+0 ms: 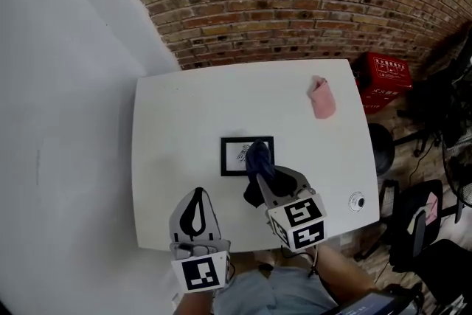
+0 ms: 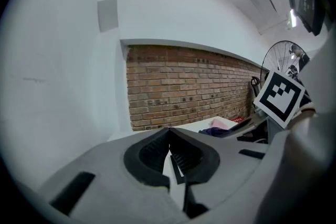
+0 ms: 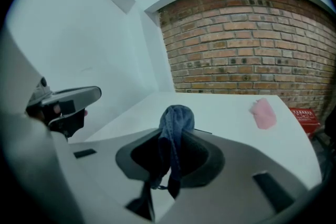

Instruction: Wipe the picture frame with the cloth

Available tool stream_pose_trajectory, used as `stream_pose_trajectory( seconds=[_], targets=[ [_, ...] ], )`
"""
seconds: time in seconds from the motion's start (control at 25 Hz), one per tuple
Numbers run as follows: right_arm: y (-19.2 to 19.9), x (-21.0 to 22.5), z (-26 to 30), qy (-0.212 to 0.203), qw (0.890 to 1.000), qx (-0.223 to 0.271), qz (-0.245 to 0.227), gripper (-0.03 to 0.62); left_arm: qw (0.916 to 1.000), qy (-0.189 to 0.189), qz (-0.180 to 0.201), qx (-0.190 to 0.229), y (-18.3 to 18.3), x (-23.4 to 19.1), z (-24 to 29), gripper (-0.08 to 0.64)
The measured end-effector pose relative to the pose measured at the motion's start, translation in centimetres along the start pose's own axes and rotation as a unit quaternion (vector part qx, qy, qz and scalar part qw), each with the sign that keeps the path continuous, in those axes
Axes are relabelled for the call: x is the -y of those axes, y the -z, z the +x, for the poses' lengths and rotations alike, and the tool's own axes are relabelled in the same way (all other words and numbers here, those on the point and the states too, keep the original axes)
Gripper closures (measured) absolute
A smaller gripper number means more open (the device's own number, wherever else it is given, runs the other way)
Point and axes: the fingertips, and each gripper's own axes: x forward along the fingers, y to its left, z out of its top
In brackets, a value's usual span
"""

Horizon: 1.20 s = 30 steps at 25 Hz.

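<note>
Picture frame [image 1: 233,157] lying flat at the centre of the white table [image 1: 184,103], black border facing up, slightly longer side running left to right across the head view.

Reaching in from the lower middle and angling toward the upper left: right gripper [image 1: 267,175], jaws clamped on a wad of dark blue cloth [image 1: 255,156]. Bunching out past the jaw tips, and overlapping the frame's right half from above. Probably pressing on the glass, though contact not being clear from any view. Leaving the frame's left half uncovered, directly left of the cloth, so the coming wipe likely running leftward along the long side.

Idling at lower left, near the table's front edge: left gripper [image 1: 196,195], jaws together on nothing, pointing toward the brick wall. Sitting well apart from the frame, below and left of it, clearly the farther of the two.

Resting alone at upper right of the table, well apart from the frame: small pink cloth [image 1: 321,98], playing no evident part.
</note>
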Motion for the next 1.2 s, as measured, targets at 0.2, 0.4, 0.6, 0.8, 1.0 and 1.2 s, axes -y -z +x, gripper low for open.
stream_pose_trajectory(
  seconds=[0.2, 0.4, 0.6, 0.8, 1.0, 1.2],
  targets=[
    [1.6, -1.8, 2.4, -0.019, 1.000, -0.024, -0.006, 0.506, 0.9993, 0.017, -0.018, -0.026, 2.8, -0.5, 1.6, 0.551],
    [3.4, -4.6, 5.0, -0.049, 0.998, -0.044, -0.013, 0.506, 0.9981, 0.022, -0.032, -0.048, 5.5, -1.2, 2.4, 0.551],
    [4.3, -6.9, 7.0, -0.072, 0.996, -0.058, -0.013, 0.506, 0.9967, 0.018, -0.042, -0.067, 7.3, -2.2, 2.6, 0.551],
    [5.4, -7.0, 7.9, -0.070, 0.995, -0.072, -0.006, 0.506, 0.9959, 0.017, -0.042, -0.078, 8.2, -2.8, 2.8, 0.551],
    [5.9, -5.9, 7.9, -0.059, 0.995, -0.077, 0.004, 0.506, 0.9958, 0.021, -0.040, -0.079, 8.4, -2.4, 3.1, 0.551],
    [6.8, -5.0, 7.4, -0.048, 0.996, -0.080, 0.007, 0.506, 0.9958, 0.030, -0.036, -0.078, 8.2, -1.5, 3.1, 0.551]
  ],
)
